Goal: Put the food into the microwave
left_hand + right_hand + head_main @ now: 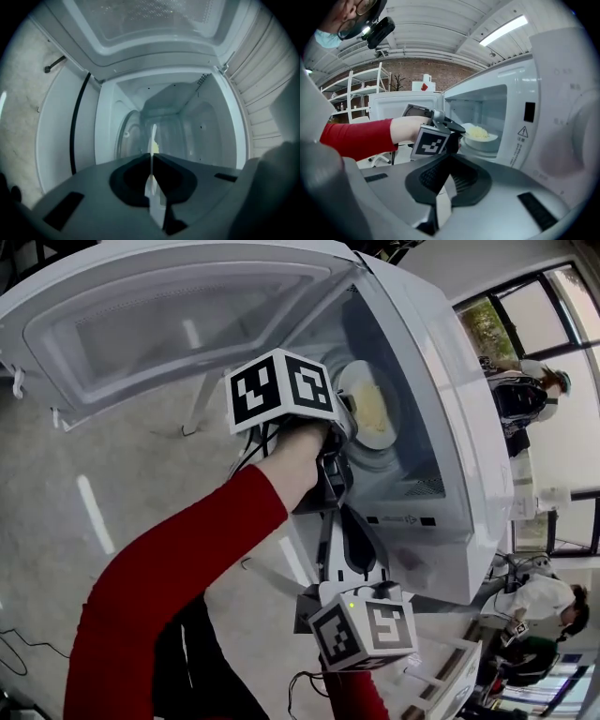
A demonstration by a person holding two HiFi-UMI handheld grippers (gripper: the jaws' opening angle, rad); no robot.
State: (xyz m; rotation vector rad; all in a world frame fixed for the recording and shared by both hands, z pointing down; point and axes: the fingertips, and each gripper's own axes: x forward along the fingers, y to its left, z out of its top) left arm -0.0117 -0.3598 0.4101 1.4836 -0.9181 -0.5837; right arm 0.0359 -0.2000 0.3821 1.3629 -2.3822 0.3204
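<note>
A white microwave [450, 474] stands with its door [187, 315] swung wide open. My left gripper [349, 423] reaches into the cavity, shut on the rim of a white plate [386, 439] that carries yellow food [370, 407]. In the left gripper view the plate [153, 136] shows edge-on between the pads of the left gripper [151, 157], with a bit of food [155, 149] beside it. The right gripper view shows the plate [480, 140] and food [478, 133] just inside the opening. My right gripper [449, 155] waits in front of the microwave, shut and holding nothing.
The open door [393, 105] fills the space left of the cavity. Two people [525, 395] [544, 601] are at the far right near windows. White shelving [361, 89] stands in the background. Below lies a grey floor [94, 474].
</note>
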